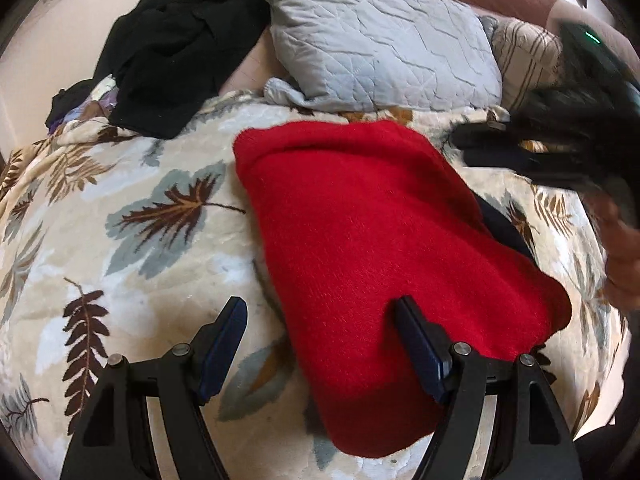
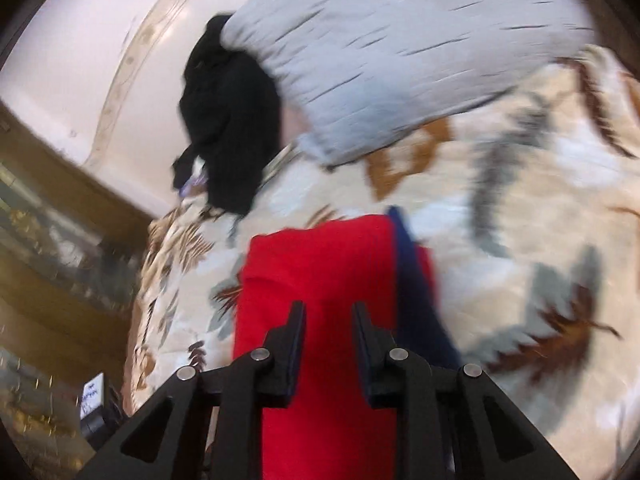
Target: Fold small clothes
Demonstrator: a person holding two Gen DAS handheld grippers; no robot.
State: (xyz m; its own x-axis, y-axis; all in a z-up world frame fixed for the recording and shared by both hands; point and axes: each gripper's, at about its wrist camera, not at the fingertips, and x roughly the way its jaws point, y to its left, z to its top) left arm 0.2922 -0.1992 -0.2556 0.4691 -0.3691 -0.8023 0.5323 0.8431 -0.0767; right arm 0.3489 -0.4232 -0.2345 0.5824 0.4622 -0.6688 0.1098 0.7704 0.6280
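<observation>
Though rumpled, leaf-print bedspread (image 1: 120,216) underneath

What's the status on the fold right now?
Left tool open, empty. Right tool narrowly open, empty. Red garment folded on bedspread. Nothing in the way.

Grey pillow (image 1: 376,36) on leaf-patterned blanket (image 1: 132,216)

A bed covered by a cream leaf-print blanket (image 1: 132,216) carries everything. On it, a folded red garment (image 1: 360,232) lies at centre; a grey quilted pillow (image 1: 380,40) sits at twelve o'clock, black clothes (image 1: 176,52) at ten o'clock.
</observation>
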